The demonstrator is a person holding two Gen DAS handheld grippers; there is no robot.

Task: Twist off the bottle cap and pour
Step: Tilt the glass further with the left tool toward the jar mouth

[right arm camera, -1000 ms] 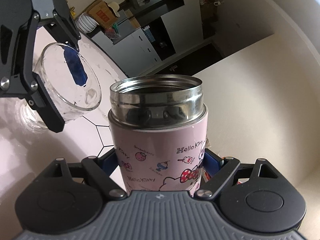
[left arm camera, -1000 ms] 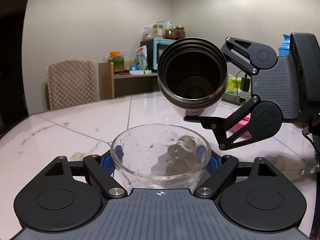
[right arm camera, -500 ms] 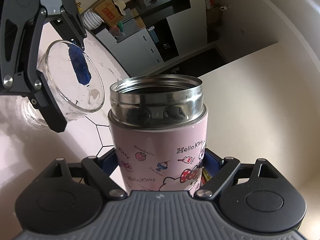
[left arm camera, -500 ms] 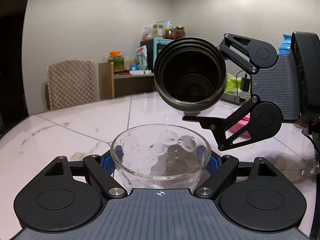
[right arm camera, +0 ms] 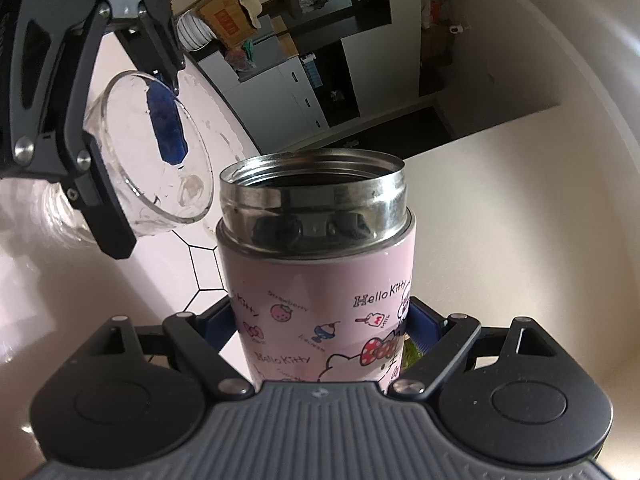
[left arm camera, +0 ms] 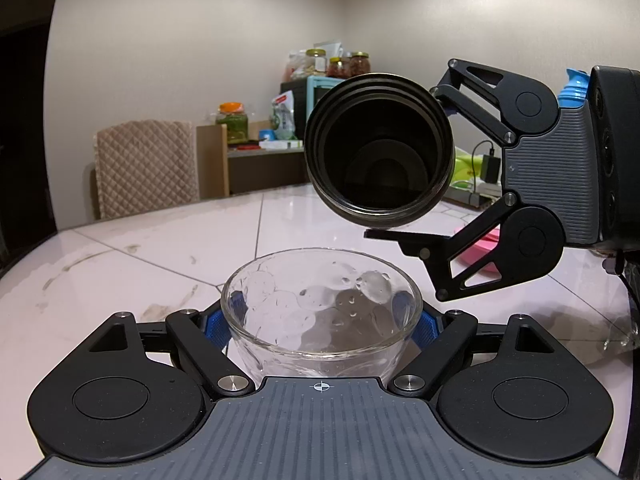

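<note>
My left gripper (left arm camera: 320, 320) is shut on a clear glass bowl (left arm camera: 320, 308), held just above the white table (left arm camera: 160, 256). My right gripper (right arm camera: 320, 320) is shut on a pink Hello Kitty bottle (right arm camera: 316, 280) with its cap off. In the left wrist view the bottle's open dark mouth (left arm camera: 380, 156) is tipped toward me, above and behind the bowl, with the right gripper (left arm camera: 440, 164) around it. In the right wrist view the bowl (right arm camera: 152, 152) sits up and left of the bottle's steel rim. No liquid shows flowing.
A pink lid (left arm camera: 480, 252) lies on the table behind the right gripper. A padded chair (left arm camera: 144, 164) and a shelf with jars (left arm camera: 232, 124) stand beyond the table's far edge. A charger and cable (left arm camera: 488, 168) lie at the back right.
The bottle has tipped further, its mouth now turned more squarely toward the left camera. In the right wrist view the bowl has shifted up and right. The left gripper stayed put.
</note>
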